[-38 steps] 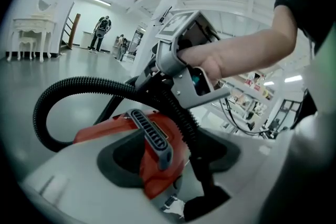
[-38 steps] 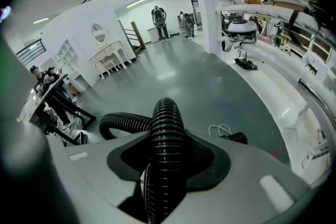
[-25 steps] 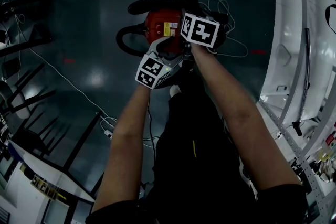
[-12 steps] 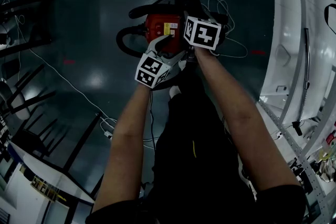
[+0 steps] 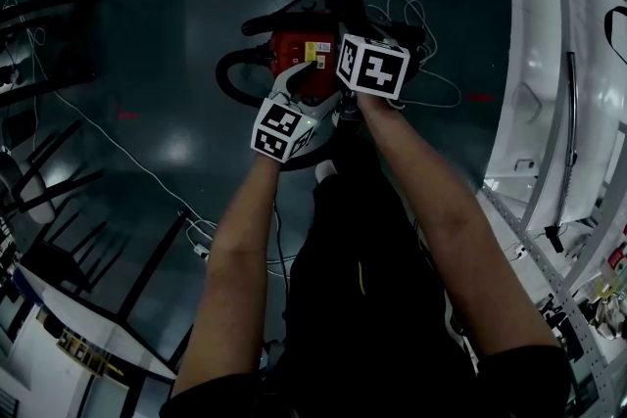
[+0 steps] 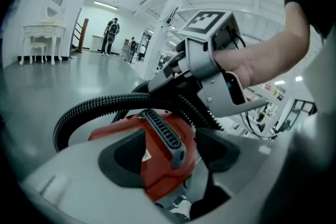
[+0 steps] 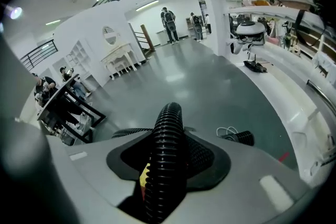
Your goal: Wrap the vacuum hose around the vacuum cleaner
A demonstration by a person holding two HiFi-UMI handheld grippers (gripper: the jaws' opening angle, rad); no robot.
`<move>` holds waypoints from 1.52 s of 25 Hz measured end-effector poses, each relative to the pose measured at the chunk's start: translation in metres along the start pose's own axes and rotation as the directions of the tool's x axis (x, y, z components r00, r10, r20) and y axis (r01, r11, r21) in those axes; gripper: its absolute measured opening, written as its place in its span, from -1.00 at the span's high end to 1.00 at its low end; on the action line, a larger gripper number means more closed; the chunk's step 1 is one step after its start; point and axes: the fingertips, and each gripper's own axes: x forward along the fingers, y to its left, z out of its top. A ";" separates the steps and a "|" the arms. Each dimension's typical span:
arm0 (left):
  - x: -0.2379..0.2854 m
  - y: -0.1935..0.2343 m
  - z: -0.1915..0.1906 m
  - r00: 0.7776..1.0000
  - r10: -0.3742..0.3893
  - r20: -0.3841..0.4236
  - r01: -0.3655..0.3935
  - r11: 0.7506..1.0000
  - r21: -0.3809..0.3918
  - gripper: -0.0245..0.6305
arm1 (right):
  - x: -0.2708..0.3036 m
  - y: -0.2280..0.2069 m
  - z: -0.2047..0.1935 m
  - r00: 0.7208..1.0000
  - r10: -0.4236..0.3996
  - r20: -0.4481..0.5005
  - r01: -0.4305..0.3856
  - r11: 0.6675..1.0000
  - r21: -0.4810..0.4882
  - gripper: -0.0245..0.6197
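Note:
The red vacuum cleaner (image 5: 299, 64) stands on the dark floor, and its black ribbed hose (image 5: 235, 73) loops round its left side and arches over the top. My left gripper (image 5: 306, 73) hovers over the near side, open. In its own view the red body (image 6: 152, 160) and grey handle (image 6: 165, 136) show between its jaws. My right gripper (image 5: 341, 26) is at the vacuum's top right. Its jaws have just been closing, and they are shut on the hose (image 7: 168, 149), which runs straight out between them. The left gripper view also shows the right gripper (image 6: 170, 73) around the hose (image 6: 100, 105).
A white cable (image 5: 431, 88) lies coiled on the floor right of the vacuum, and another thin cable (image 5: 127, 152) trails to the left. Black chair frames (image 5: 49, 44) stand at the left. A white curved counter (image 5: 549, 64) runs down the right. A white dressing table (image 7: 121, 57) and people stand far off.
The hose's arch over the vacuum's top has shifted slightly. Both hands stay almost where they were.

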 end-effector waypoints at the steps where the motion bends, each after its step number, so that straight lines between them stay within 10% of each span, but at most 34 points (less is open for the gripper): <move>1: 0.000 0.002 0.001 1.000 0.005 0.003 -0.005 1.000 -0.002 0.03 | 0.001 0.004 0.001 1.000 0.017 0.002 -0.017 1.000 -0.006 0.37; 10: -0.004 0.011 -0.006 1.000 0.023 -0.016 -0.024 1.000 -0.009 0.03 | 0.007 0.018 -0.006 0.999 0.043 -0.027 -0.048 0.964 -0.263 0.09; 38: -0.007 0.015 0.008 0.999 0.037 -0.011 -0.037 0.999 -0.002 0.08 | -0.010 -0.012 -0.020 0.999 -0.036 -0.022 0.029 0.968 -0.248 0.03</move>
